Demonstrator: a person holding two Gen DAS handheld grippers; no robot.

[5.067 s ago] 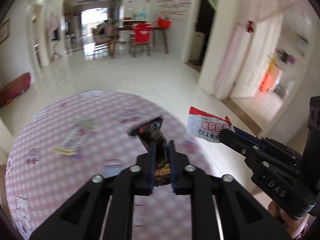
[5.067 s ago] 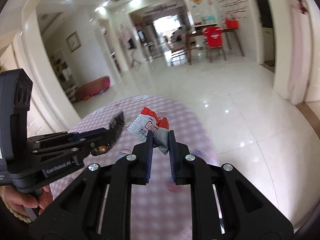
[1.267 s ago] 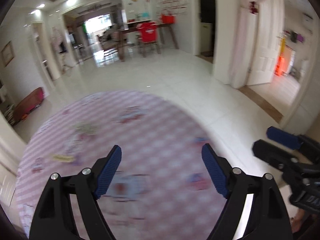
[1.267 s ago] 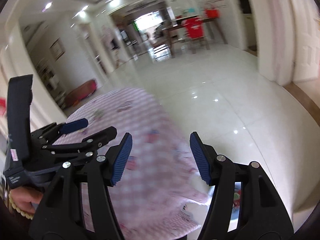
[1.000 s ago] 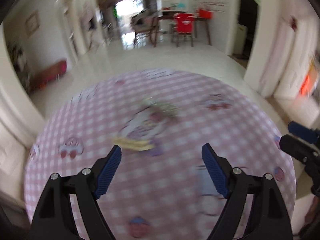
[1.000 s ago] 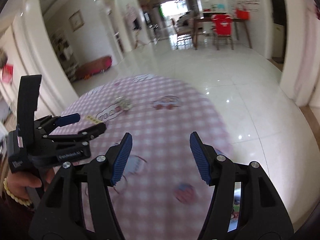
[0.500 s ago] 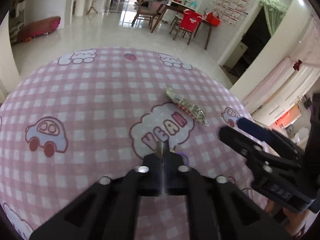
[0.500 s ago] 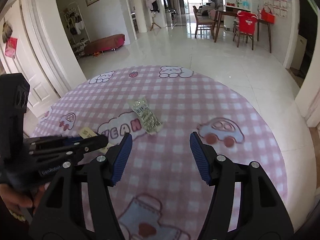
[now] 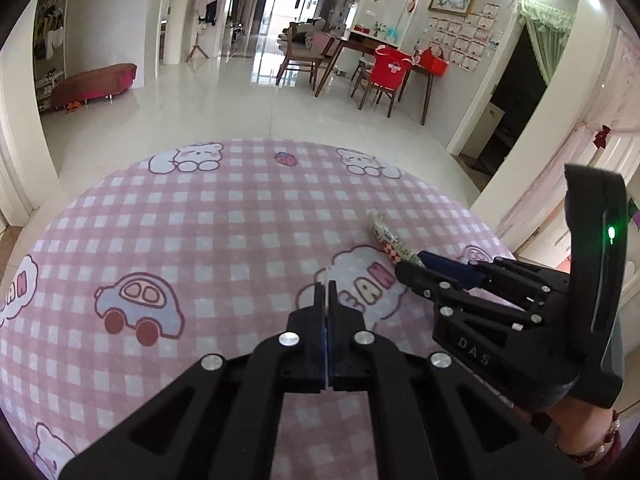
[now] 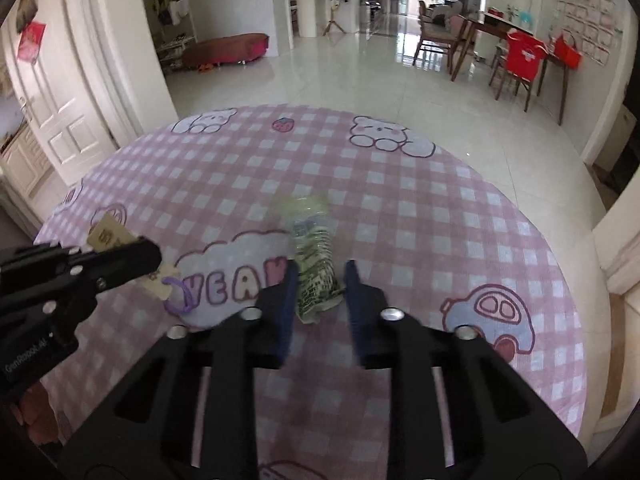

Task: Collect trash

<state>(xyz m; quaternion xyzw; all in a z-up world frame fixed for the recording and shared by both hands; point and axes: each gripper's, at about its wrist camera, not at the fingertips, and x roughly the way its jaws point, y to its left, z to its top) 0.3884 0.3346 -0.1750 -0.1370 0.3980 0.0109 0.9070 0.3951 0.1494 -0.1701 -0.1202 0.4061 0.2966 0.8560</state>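
Observation:
A green and white snack wrapper (image 10: 312, 260) lies on the pink checked tablecloth (image 10: 420, 208). My right gripper (image 10: 319, 280) is open, its jaws on either side of the wrapper's near end, not closed on it. The wrapper also shows in the left wrist view (image 9: 390, 242), just beyond the right gripper's tips. My left gripper (image 9: 325, 286) is shut on a thin tan paper tag (image 10: 108, 236), seen edge-on in the left wrist view. A purple loop (image 10: 180, 288) hangs from the tag's lower end.
The round table's edge (image 10: 576, 320) drops off to glossy white floor on the right and far side. A white door (image 10: 52, 92) stands to the left. A dining table with red-covered chairs (image 9: 390, 68) stands far across the room.
My right gripper has come down around the snack wrapper and its jaws have narrowed. My left gripper stays shut on the tag and has shifted left of the wrapper.

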